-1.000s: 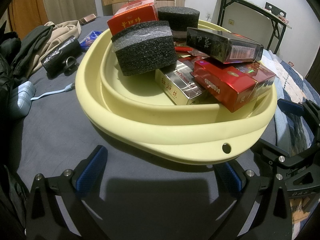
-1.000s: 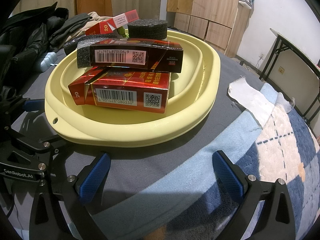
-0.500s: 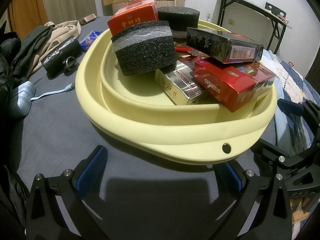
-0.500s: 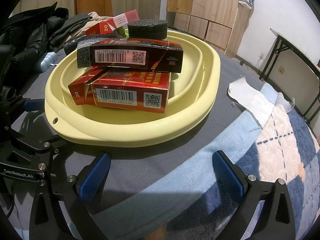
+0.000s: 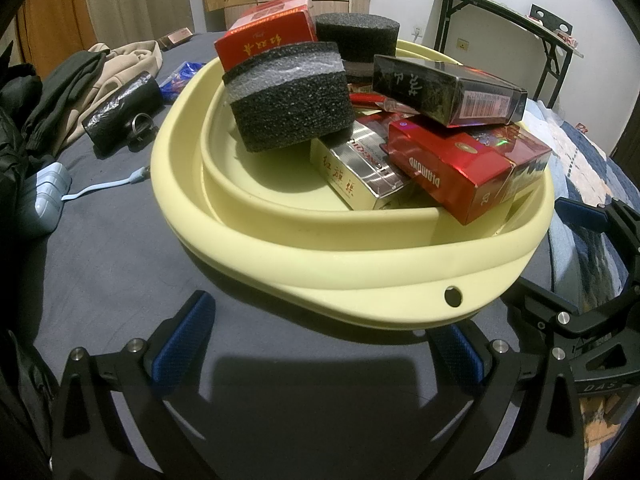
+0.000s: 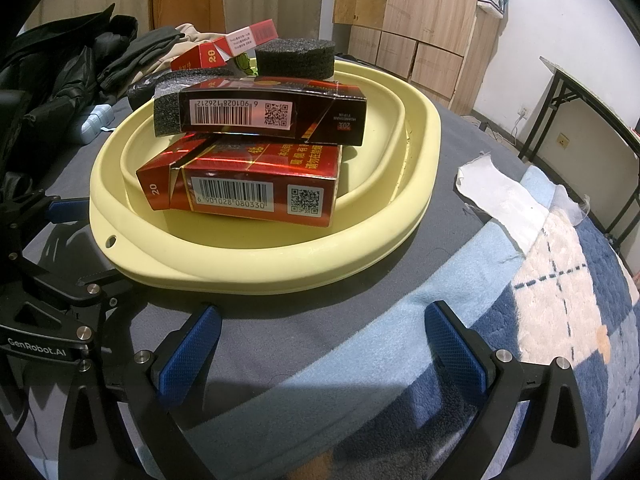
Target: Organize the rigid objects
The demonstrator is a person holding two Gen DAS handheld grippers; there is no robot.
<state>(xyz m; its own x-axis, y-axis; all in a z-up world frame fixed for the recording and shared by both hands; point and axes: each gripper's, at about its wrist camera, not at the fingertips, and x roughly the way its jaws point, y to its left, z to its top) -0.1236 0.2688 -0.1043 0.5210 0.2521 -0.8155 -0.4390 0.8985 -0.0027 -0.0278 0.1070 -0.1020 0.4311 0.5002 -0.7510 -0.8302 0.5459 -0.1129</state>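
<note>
Nearest, the left gripper and right gripper both stood wide apart and empty, on bare grey blanket just short of the yellow basin rim. Beyond, the red box lay flat inside the basin, its long axis crosswise in the right view, with a black box stacked on it and foam blocks behind.

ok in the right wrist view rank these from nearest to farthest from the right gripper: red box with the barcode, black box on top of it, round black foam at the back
1. Red box: lowest in the yellow basin, straight ahead of the right gripper.
2. Black box: lying on top of the red one, a little further back.
3. Round black foam: at the basin's far side, behind both boxes.
</note>
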